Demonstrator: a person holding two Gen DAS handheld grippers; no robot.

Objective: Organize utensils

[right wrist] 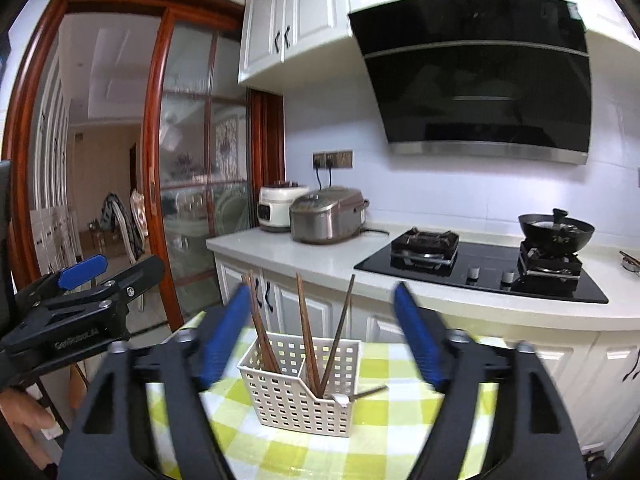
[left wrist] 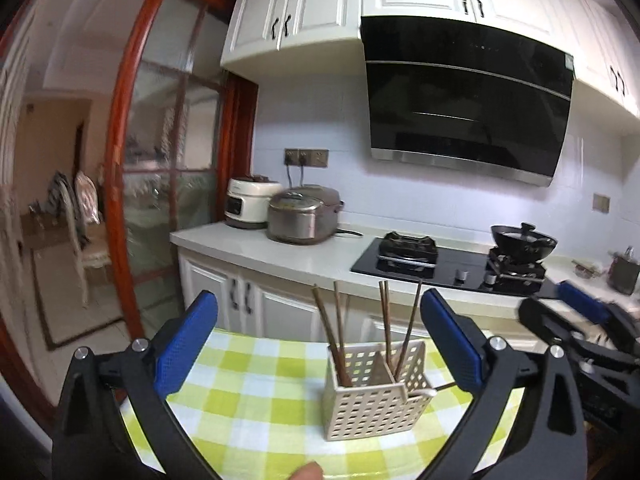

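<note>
A white perforated utensil basket (left wrist: 376, 404) (right wrist: 296, 396) stands on a green-and-white checked tablecloth (left wrist: 248, 400) (right wrist: 400, 420). Several brown chopsticks (left wrist: 332, 332) (right wrist: 306, 328) stand upright in its rear compartments. A thin dark utensil (left wrist: 440, 387) (right wrist: 370, 392) lies in the low front compartment and pokes out to the right. My left gripper (left wrist: 318, 302) is open, its blue pads wide either side of the basket and short of it, holding nothing. My right gripper (right wrist: 320, 292) is open too, framing the basket, with nothing between its pads. Each gripper shows at the edge of the other's view.
Behind the table runs a white counter (left wrist: 304, 256) with two rice cookers (left wrist: 304, 220), a black gas hob (left wrist: 440, 264) and a wok (left wrist: 524, 240) under a range hood. A wood-framed glass door (left wrist: 168, 184) is at left. A person's hand (right wrist: 24, 420) is at lower left.
</note>
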